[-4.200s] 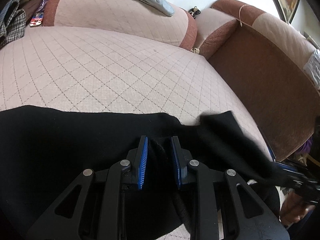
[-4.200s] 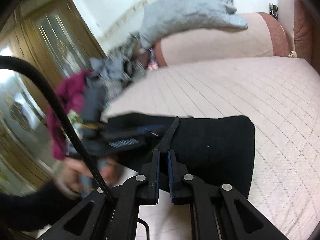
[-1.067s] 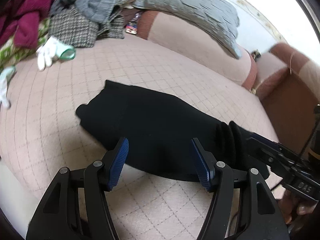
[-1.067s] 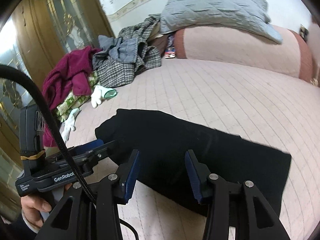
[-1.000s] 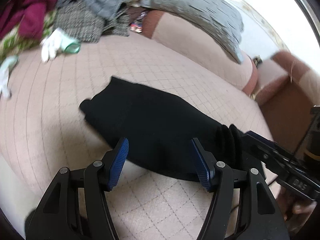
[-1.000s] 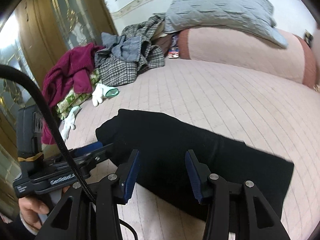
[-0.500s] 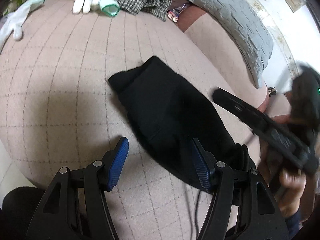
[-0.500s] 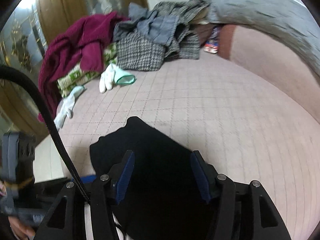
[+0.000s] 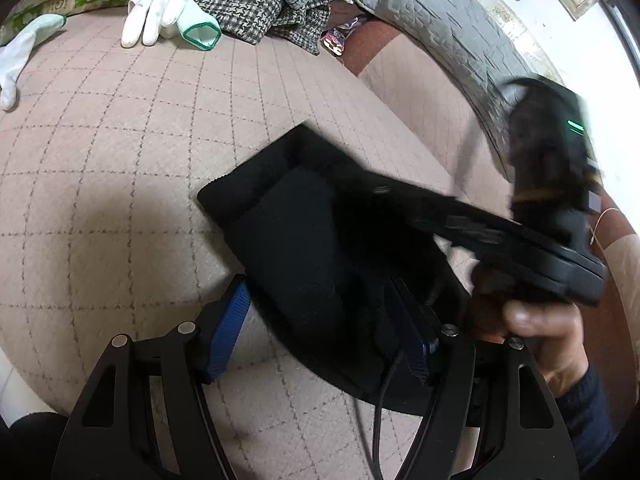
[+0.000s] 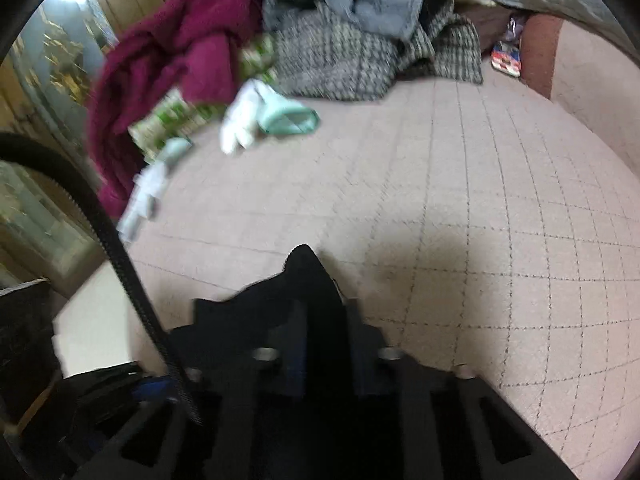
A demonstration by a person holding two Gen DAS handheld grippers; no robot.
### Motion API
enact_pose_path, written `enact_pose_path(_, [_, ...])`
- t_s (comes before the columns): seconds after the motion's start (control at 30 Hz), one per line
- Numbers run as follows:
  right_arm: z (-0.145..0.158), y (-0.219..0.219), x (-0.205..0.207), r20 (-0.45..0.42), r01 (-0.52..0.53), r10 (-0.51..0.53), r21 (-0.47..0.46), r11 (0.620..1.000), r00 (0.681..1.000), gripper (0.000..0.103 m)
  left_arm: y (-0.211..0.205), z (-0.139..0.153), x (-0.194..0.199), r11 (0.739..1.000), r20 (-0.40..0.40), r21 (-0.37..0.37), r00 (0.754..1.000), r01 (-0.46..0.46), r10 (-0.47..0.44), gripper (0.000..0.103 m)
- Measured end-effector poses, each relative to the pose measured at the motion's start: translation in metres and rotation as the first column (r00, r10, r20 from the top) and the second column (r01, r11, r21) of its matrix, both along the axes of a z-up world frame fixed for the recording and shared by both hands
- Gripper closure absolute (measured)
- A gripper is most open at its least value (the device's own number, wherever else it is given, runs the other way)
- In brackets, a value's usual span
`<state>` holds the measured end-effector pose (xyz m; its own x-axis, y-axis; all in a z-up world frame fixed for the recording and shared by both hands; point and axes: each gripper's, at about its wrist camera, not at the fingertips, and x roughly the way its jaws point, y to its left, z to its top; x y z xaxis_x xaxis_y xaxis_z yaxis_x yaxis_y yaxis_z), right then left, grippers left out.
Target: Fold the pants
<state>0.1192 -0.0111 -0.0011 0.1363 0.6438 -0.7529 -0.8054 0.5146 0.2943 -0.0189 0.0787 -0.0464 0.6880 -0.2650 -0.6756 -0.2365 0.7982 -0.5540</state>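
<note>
Black pants (image 9: 312, 248), folded into a compact bundle, lie on the quilted pink sofa seat (image 9: 120, 152), near its front edge. The left tool (image 9: 320, 332) stands wide, its two blue-padded fingers (image 9: 226, 330) set apart on either side of the near end of the bundle; the left finger rests over bare seat just beside the cloth, while the right finger lies over the cloth itself, and neither visibly pinches it. Seen from the left wrist, the right tool (image 9: 384, 192) reaches in over the far side of the pants as a dark, motion-blurred bar, carried by the person's right hand (image 9: 536, 332). From the right wrist the right tool (image 10: 324, 356) has black cloth of the pants (image 10: 304, 280) standing up between its fingers, which sit fairly close together; blur and the dark-on-dark tones leave it impossible to tell whether they grip the cloth. Beyond the pants, toward the back of the seat, lie a white glove with a green cuff (image 9: 168, 20), and farther out to the side of the pants a second pale glove (image 9: 24, 52). Behind the gloves is a heap of clothing: a houndstooth garment (image 9: 240, 0), a grey garment (image 10: 376, 0) and a maroon garment (image 10: 172, 48). A grey quilted cushion (image 9: 448, 28) rests on the sofa back, beyond the far side of the pants.
</note>
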Motion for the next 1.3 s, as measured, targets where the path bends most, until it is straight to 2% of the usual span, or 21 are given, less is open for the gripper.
enact_pose_path(0.17, [0.039, -0.041, -0.012, -0.006, 0.029, -0.029, 0.182, 0.983, 1.000, 0.092, -0.002, 0.003, 0.001, 1.000, 0.009, 0.000, 1.000, -0.002, 0.002, 0.033])
enact_pose_path(0.27, [0.054, -0.052, -0.020, 0.012, 0.024, -0.027, 0.214, 0.977, 1.000, 0.092, -0.001, 0.005, 0.004, 0.999, 0.026, -0.042, 0.999, 0.022, -0.021, 0.033])
enact_pose_path(0.4, [0.059, -0.060, -0.025, 0.000, 0.035, -0.036, 0.234, 0.972, 0.999, 0.092, -0.001, 0.010, 0.012, 0.991, 0.071, -0.101, 0.994, 0.090, -0.083, 0.034])
enact_pose_path(0.43, [0.060, -0.062, -0.027, 0.001, 0.041, -0.042, 0.239, 0.970, 0.999, 0.092, -0.002, 0.015, 0.010, 0.990, 0.098, -0.090, 0.991, 0.104, -0.095, 0.037])
enact_pose_path(0.5, [0.065, -0.068, -0.027, 0.006, 0.063, -0.066, 0.252, 0.966, 0.998, 0.092, -0.010, 0.031, 0.007, 0.989, 0.154, -0.039, 0.979, 0.144, -0.136, 0.066])
enact_pose_path(0.57, [0.076, -0.085, -0.030, 0.010, 0.086, -0.092, 0.282, 0.956, 0.996, 0.092, -0.023, 0.049, 0.002, 0.982, 0.198, 0.022, 0.962, 0.186, -0.187, 0.075])
enact_pose_path(0.63, [0.089, -0.104, -0.034, 0.029, 0.102, -0.116, 0.306, 0.946, 0.993, 0.092, -0.052, 0.076, -0.006, 0.962, 0.262, 0.124, 0.928, 0.242, -0.267, 0.079])
enact_pose_path(0.7, [0.103, -0.132, -0.041, 0.047, 0.124, -0.149, 0.340, 0.932, 0.988, 0.092, -0.083, 0.097, -0.015, 0.930, 0.311, 0.193, 0.879, 0.313, -0.361, 0.080])
enact_pose_path(0.8, [0.118, -0.183, -0.055, 0.069, 0.189, -0.230, 0.369, 0.910, 0.971, 0.092, -0.130, 0.111, -0.024, 0.872, 0.332, 0.254, 0.809, 0.418, -0.485, 0.079])
enact_pose_path(0.83, [0.120, -0.202, -0.062, 0.080, 0.220, -0.266, 0.365, 0.905, 0.960, 0.092, -0.152, 0.108, -0.024, 0.847, 0.320, 0.269, 0.786, 0.459, -0.528, 0.079])
enact_pose_path(0.9, [0.114, -0.240, -0.075, 0.069, 0.313, -0.356, 0.339, 0.887, 0.932, 0.092, -0.182, 0.096, -0.022, 0.809, 0.284, 0.274, 0.760, 0.520, -0.584, 0.080])
enact_pose_path(1.0, [0.081, -0.295, -0.093, 0.058, 0.480, -0.507, 0.247, 0.842, 0.860, 0.092, -0.227, 0.060, -0.013, 0.749, 0.199, 0.224, 0.722, 0.624, -0.662, 0.080])
enact_pose_path(1.03, [0.065, -0.310, -0.096, 0.051, 0.541, -0.560, 0.201, 0.817, 0.827, 0.092, -0.237, 0.050, -0.011, 0.730, 0.168, 0.211, 0.712, 0.650, -0.682, 0.080])
enact_pose_path(1.1, [0.034, -0.337, -0.097, 0.009, 0.661, -0.663, 0.084, 0.746, 0.748, 0.085, -0.252, 0.034, -0.012, 0.692, 0.117, 0.213, 0.685, 0.690, -0.719, 0.079])
enact_pose_path(1.17, [0.015, -0.357, -0.101, -0.020, 0.726, -0.726, 0.008, 0.687, 0.687, 0.065, -0.255, 0.033, -0.020, 0.665, 0.108, 0.242, 0.661, 0.707, -0.742, 0.079])
enact_pose_path(1.23, [0.013, -0.370, -0.113, -0.017, 0.748, -0.748, 0.018, 0.664, 0.664, 0.061, -0.249, 0.041, -0.024, 0.649, 0.127, 0.236, 0.639, 0.724, -0.759, 0.072])
enact_pose_path(1.3, [0.014, -0.380, -0.122, -0.034, 0.768, -0.767, 0.042, 0.639, 0.640, 0.058, -0.236, 0.052, -0.025, 0.638, 0.172, 0.178, 0.615, 0.749, -0.770, 0.056])
